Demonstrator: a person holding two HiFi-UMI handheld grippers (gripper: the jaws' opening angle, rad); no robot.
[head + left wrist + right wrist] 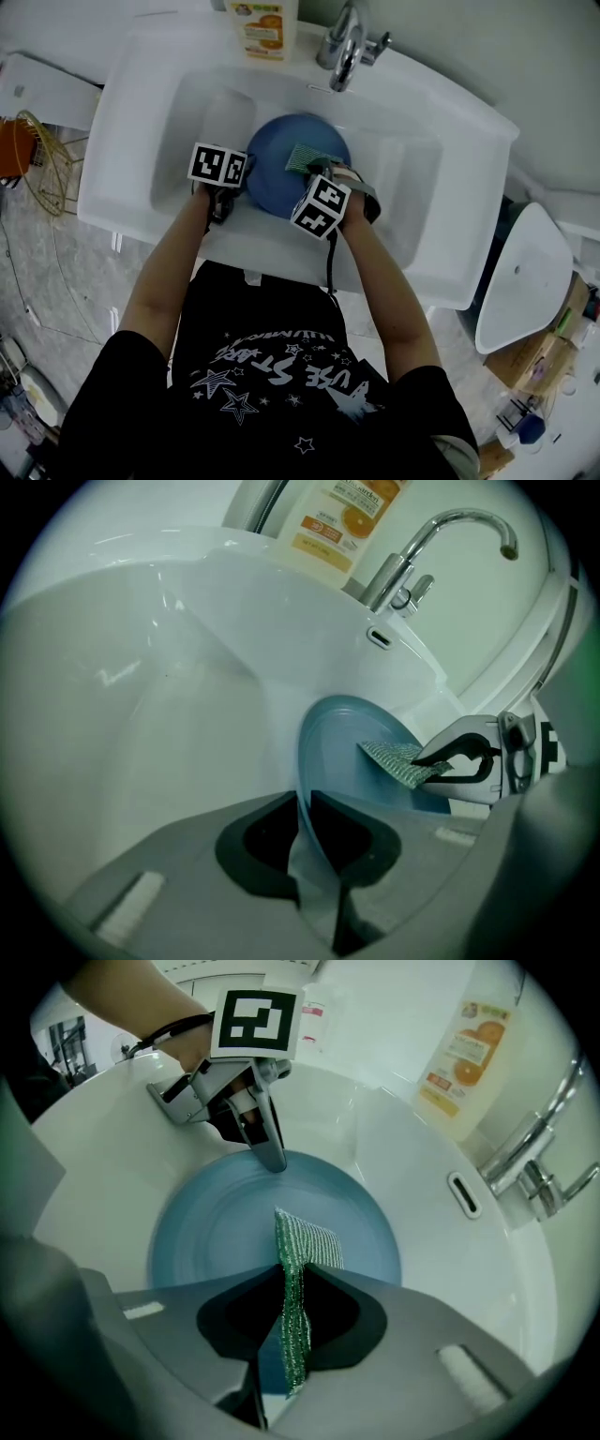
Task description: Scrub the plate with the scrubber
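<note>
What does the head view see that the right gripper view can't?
Only the head view: the person's black star-print shirt and a second white basin at the right. Only the right gripper view: the right gripper close up, its jaws pinching the green mesh scrubber edge-on. Both: the round blue plate in the white sink, the left gripper clamping its rim, the orange-labelled soap bottle and chrome tap.

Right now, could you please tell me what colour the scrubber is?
The scrubber is green with pale stripes, clearest in the right gripper view.
</note>
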